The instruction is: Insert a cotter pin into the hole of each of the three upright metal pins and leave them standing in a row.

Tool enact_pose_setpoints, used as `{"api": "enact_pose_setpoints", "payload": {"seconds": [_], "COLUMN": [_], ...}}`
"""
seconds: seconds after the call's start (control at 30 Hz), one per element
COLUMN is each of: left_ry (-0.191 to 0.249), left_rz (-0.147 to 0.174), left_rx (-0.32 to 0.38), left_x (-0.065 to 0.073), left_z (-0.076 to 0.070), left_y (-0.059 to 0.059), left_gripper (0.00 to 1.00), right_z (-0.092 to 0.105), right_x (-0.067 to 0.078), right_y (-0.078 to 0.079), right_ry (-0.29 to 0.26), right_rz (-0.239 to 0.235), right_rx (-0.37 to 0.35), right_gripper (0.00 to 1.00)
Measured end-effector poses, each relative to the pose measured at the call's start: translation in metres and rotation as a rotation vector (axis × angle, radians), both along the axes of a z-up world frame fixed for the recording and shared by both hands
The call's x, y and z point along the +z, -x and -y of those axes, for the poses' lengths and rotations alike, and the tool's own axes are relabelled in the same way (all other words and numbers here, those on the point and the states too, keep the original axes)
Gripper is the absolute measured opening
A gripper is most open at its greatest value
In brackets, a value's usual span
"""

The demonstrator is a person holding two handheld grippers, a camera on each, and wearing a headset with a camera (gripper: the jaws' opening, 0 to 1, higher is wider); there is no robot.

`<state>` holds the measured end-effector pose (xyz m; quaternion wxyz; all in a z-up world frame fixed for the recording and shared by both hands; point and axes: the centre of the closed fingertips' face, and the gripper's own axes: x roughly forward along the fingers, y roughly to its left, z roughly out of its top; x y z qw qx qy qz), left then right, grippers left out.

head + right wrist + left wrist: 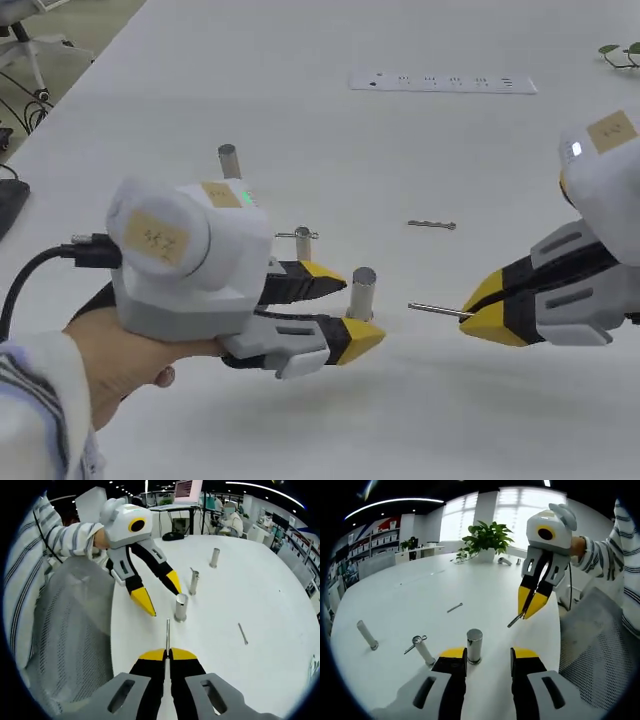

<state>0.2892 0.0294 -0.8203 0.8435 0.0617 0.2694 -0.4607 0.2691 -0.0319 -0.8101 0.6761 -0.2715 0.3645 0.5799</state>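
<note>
At the left of the table (300,110) the far metal pin (229,160) stands bare. The left gripper (358,308) has its jaws spread, the near metal pin (363,288) upright at their tips. The middle metal pin (303,245) carries a fitted cotter pin (297,235). Further right a loose cotter pin (431,225) lies flat, and the right gripper (478,306) pinches a held cotter pin (435,309) near the near metal pin.

Matching tools at the workbench: the left gripper (360,308) and right gripper (472,310) each have black jaws tipped in yellow, grey slotted bases behind them and a rounded white housing farther back, bearing a tan handwritten label (157,238). A black cable (40,262) leaves the left housing's rear, and a green light (246,197) glows on its jaw-side edge. The person's sleeves (615,555) are white with dark stripes.
</note>
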Motion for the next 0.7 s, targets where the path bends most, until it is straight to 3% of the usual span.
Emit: {"api": "enact_pose_setpoints", "payload": {"seconds": [0.13, 0.33, 0.7], "left_ry": [-0.029, -0.029, -0.045], "left_rz": [0.006, -0.005, 0.009], "left_rx": [0.006, 0.011, 0.018], "left_x": [-0.008, -0.014, -0.023], "left_z": [0.000, 0.000, 0.002], "left_y": [-0.006, -0.010, -0.017], "left_gripper": [0.33, 0.32, 0.25], "right_z": [-0.002, -0.005, -0.010], "right_x": [-0.003, -0.006, -0.008], "right_y": [-0.003, -0.009, -0.020], "right_ry": [0.000, 0.001, 0.008], "right_rz": [-0.002, 0.001, 0.003], "right_rx": [-0.003, -0.021, -0.053], "right_gripper": [0.03, 0.03, 0.03]}}
